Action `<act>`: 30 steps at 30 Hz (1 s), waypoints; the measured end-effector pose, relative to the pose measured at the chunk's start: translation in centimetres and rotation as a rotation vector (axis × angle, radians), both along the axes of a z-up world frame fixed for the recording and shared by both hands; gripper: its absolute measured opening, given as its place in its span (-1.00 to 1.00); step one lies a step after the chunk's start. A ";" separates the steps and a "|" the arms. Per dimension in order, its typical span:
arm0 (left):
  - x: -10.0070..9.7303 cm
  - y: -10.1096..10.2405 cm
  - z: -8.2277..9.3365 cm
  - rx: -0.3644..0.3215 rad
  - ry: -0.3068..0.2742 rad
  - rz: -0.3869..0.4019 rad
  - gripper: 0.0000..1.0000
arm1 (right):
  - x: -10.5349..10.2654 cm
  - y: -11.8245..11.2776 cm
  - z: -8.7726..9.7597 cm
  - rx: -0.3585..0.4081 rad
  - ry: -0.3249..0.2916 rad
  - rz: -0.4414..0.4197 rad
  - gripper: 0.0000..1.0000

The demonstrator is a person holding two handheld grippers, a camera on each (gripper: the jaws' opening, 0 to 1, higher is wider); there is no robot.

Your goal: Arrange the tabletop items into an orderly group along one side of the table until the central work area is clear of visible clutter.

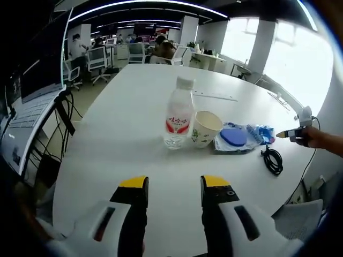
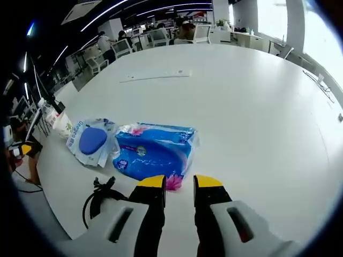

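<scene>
Looking through the left gripper view, you have your left gripper (image 1: 174,184) poised over the near part of the white table (image 1: 123,118), its yellow-tipped jaws parted with bare tabletop showing between them and nothing held. Ahead of the jaws stands a clear water bottle (image 1: 179,113) with a white cap and a red label, upright. A paper cup (image 1: 204,128) stands just beside it on the right, close enough that contact cannot be ruled out. Right of the cup lies a wipes pack (image 1: 234,137) with a round blue lid, and beyond that a blue tissue pack (image 1: 262,133), partly hidden. A coiled black cable (image 1: 273,160) lies near the table edge, in front of the packs. At the right edge a hand reaches in with your right gripper (image 1: 292,134); its jaw state is not readable here. Office chairs and seated people occupy the background.

Turning to the right gripper view, your right gripper (image 2: 178,183) hovers just short of the blue tissue pack (image 2: 155,150), jaws apart and empty, not touching it. The wipes pack (image 2: 92,141) lies immediately left of the tissue pack, seemingly overlapping its edge. The black cable (image 2: 99,199) sits at the table edge, left of the jaws. The paper cup (image 2: 63,125) shows faintly further left. A thin white strip (image 2: 155,75) lies well apart, towards the far side of the table (image 2: 257,107).
</scene>
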State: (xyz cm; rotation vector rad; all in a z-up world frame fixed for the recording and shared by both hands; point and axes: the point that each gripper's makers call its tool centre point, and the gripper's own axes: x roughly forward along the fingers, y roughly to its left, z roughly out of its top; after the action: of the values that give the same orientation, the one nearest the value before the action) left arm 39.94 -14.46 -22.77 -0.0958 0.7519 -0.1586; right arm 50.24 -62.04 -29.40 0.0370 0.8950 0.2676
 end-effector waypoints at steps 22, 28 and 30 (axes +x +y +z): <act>-0.8 1.1 0.5 0.023 0.016 0.027 -0.24 | 2.4 -0.4 -2.4 -0.006 0.041 0.011 -0.75; -0.8 1.3 0.5 0.024 0.019 0.033 -0.25 | 2.4 -0.6 -2.7 -0.020 0.046 0.019 -0.82; -0.7 1.3 0.4 0.021 0.019 0.037 -0.26 | 2.4 -0.6 -2.7 -0.022 0.045 0.023 -0.86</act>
State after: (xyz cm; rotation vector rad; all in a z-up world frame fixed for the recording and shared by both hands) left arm 39.19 -13.21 -22.33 -0.0913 0.7705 -0.1147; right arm 52.63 -62.67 -32.10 0.0128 0.9435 0.2792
